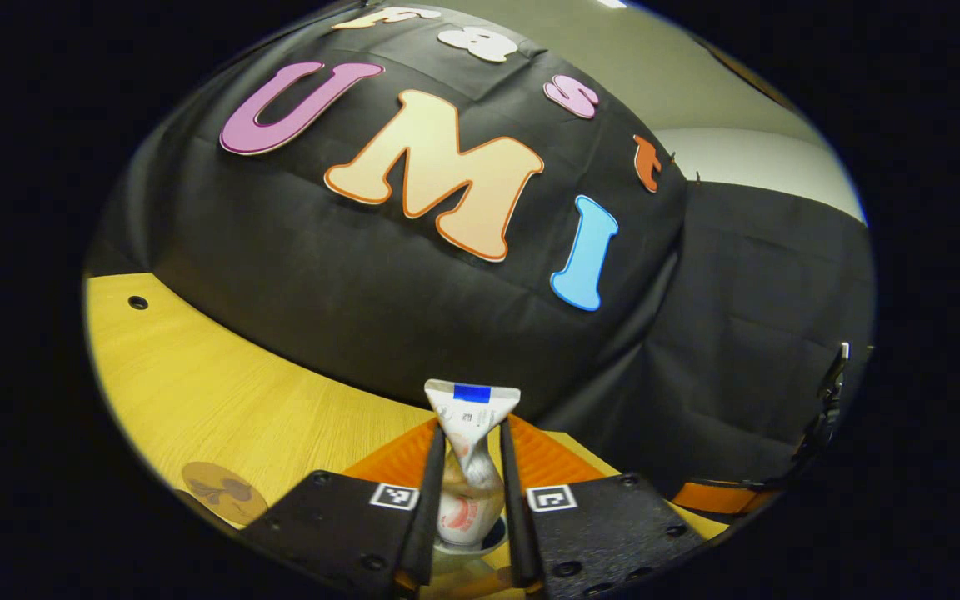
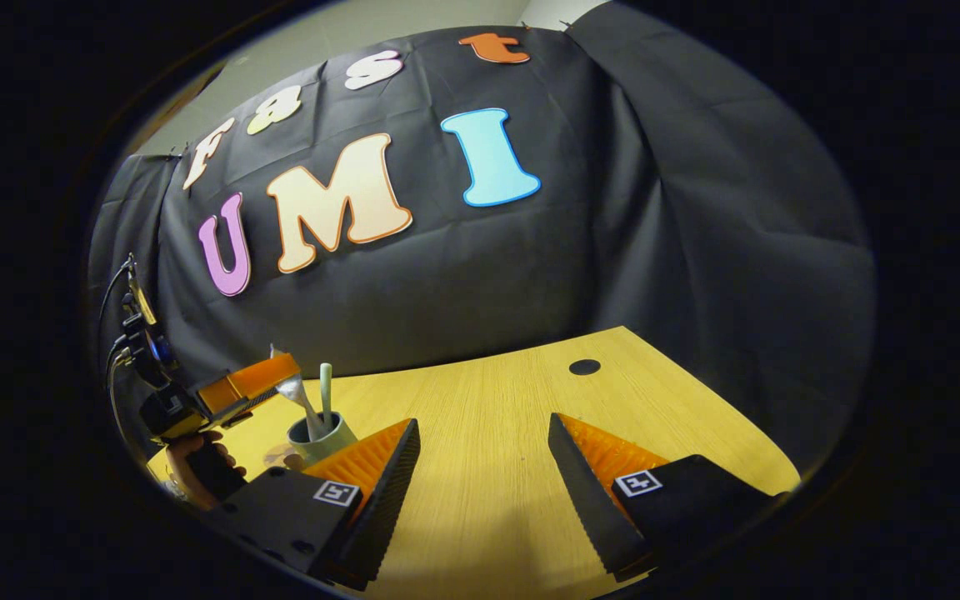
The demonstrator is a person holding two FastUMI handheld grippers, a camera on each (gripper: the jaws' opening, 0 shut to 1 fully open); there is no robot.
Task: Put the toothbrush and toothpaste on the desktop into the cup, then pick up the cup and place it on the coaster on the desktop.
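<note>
One toothpaste (image 1: pixel 470 433) is clamped by the left gripper (image 1: pixel 469 467) over one cup (image 2: pixel 319 435) near the desk's (image 2: pixel 480 433) left edge; one toothbrush (image 2: pixel 326 392) stands inside; the right gripper (image 2: pixel 484 467) is spread, empty.

Toothpaste (image 1: pixel 470 467): white tube, blue patch at crimped end, red print lower down. Cup (image 2: pixel 323 437): pale green. Toothbrush (image 2: pixel 326 392): pale green handle. Bench (image 2: pixel 497 433): yellow wood grain. Coaster (image 1: pixel 223 492): brown, darker motif.

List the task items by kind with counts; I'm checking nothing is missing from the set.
Toothpaste tube: 1
Toothbrush: 1
Cup: 1
Coaster: 1
Total: 4
</note>
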